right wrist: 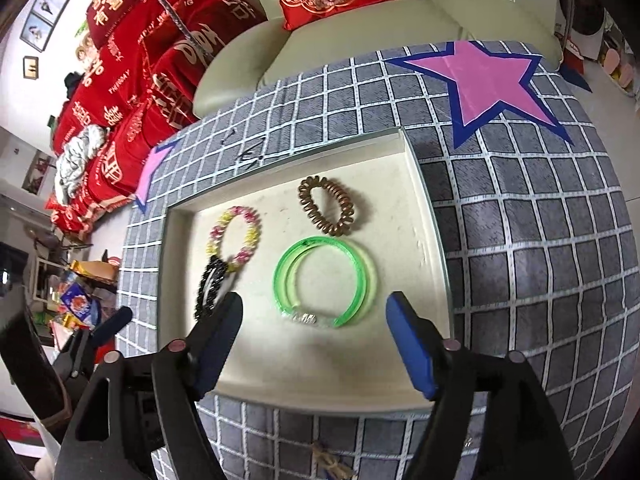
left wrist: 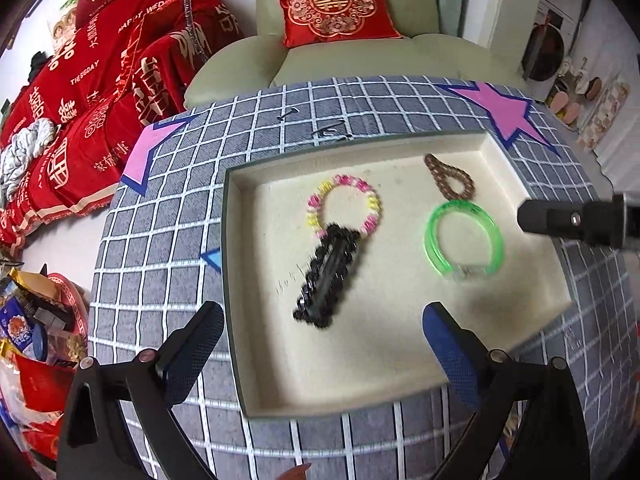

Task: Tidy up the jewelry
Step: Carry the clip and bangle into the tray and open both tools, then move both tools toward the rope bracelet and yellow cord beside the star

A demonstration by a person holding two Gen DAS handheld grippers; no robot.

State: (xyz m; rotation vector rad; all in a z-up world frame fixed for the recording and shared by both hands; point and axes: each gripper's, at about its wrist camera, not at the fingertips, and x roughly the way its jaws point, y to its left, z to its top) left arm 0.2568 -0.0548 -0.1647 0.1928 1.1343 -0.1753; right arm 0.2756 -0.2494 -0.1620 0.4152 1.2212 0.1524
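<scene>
My view: black hair clip [left wrist: 326,276] motion-blurred, its near end hidden behind finger in right view. Left gripper [left wrist: 320,344] spread wide, empty, above tray [left wrist: 256,380] near edge. Right gripper [right wrist: 316,344] jaws apart, empty, green bangle [right wrist: 324,284] lying just beyond. Beaded bracelet [left wrist: 344,210], brown coil tie [right wrist: 326,206] farther in tray
</scene>
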